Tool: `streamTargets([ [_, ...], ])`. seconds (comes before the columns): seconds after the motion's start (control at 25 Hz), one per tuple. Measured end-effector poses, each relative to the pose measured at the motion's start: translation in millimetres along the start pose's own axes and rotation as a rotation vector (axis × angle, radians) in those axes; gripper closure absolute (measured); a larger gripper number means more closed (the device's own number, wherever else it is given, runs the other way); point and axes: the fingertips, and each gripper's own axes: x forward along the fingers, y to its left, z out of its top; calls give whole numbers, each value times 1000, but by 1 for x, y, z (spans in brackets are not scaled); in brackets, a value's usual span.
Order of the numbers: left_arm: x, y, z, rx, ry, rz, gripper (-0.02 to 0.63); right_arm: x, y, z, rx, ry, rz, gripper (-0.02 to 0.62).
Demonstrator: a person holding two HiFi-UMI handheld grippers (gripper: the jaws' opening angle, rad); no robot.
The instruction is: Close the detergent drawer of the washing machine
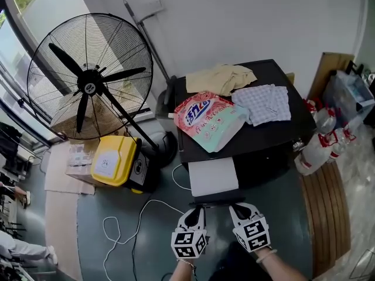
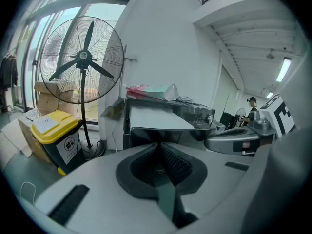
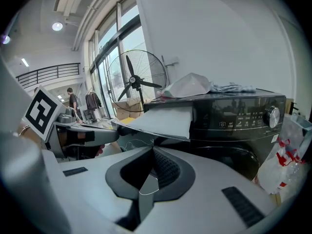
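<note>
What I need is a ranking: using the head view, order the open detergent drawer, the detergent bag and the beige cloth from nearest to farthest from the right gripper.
1. Detergent drawer: pulled out at the front of the machine, just ahead of the right gripper.
2. Detergent bag: on the machine's top, left side.
3. Beige cloth: at the top's back edge.

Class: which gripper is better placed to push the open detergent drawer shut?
Probably left: the drawer front sits squarely ahead of the left gripper; the right gripper meets it at an angle.
</note>
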Motion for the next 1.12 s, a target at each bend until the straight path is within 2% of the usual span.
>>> streamTargets([
  [0.56, 9, 3, 5, -20, 2, 30, 575, 7, -5, 4, 17, -2, 15, 569],
  [1.12, 27, 10, 20, 22, 11, -10, 575, 24, -16, 20, 42, -18, -21, 569],
])
